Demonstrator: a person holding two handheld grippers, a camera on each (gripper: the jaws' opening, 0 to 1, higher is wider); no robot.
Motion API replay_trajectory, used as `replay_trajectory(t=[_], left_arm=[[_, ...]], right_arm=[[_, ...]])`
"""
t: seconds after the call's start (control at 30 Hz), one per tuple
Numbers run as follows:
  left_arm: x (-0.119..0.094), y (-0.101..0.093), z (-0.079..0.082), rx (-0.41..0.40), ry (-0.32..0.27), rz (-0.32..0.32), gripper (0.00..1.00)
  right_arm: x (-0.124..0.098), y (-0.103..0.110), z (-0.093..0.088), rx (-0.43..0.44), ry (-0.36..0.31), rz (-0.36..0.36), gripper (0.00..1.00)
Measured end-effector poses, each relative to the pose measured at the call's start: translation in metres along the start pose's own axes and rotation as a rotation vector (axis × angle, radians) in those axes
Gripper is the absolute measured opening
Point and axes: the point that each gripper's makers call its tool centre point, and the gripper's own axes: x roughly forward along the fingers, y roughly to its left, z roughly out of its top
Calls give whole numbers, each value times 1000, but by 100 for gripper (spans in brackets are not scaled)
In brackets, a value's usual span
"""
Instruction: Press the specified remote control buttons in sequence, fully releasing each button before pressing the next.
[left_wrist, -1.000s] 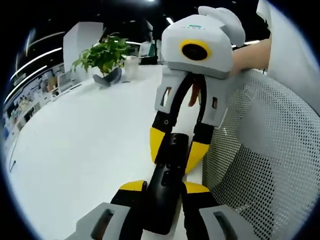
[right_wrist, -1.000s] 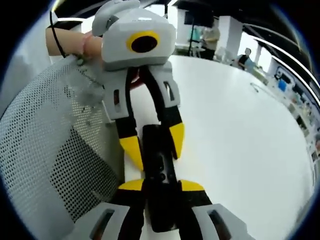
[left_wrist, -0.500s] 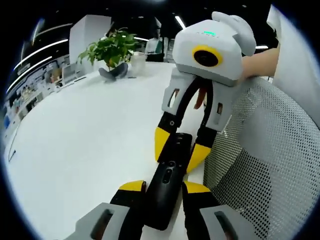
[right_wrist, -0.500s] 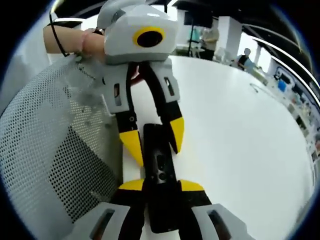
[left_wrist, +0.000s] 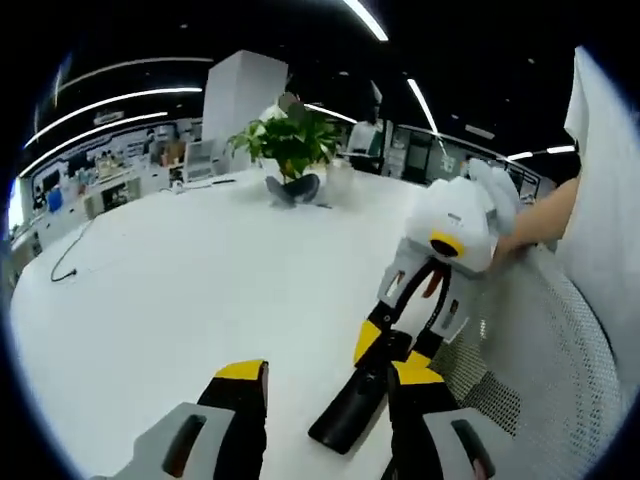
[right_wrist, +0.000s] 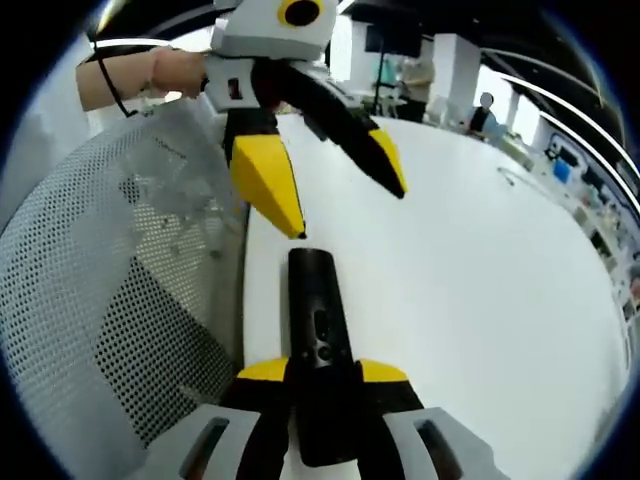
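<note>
at the near edge of the white worktop (right_wrist: 470, 270), beside a grey mesh chair back (right_wrist: 110, 320): one black remote control (right_wrist: 318, 330), lying flat and lengthwise, buttons up. right tongs (right_wrist: 325, 372): closed on the near end of the remote, one yellow tip at each side, judged to be steadying it so it cannot slide under a press. left tongs (right_wrist: 335, 185): seen from the right gripper view above the remote's far end, jaws spread apart and holding nothing, clear of the buttons; judged a released position between presses. in the left gripper view the left tongs (left_wrist: 330, 375) likewise stand wide apart and empty, with the remote control (left_wrist: 360, 405) lying just inside the right-hand jaw and the right tongs (left_wrist: 395, 355) clasping its far end. count: remotes, one; tongs, two; chair backs, one; potted plant (left_wrist: 290, 140), one, well apart at the far side of the worktop; a dark cable (left_wrist: 65, 265), one, near the left edge. which button comes next cannot be told.
</note>
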Motion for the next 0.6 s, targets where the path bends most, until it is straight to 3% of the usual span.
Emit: replay_trajectory(t=[0.13,0.4,0.6], left_arm=[[-18,12,15,-12,-87,103,58],[-57,35,29,-18,-259,312,78],[-77,44,38,49,-336,426,89]], right_arm=[[0,0,0,1,-2,-1,21],[0,-1,0,4,-8,-4,21],[0,-1,0,9,-12,-8,21]])
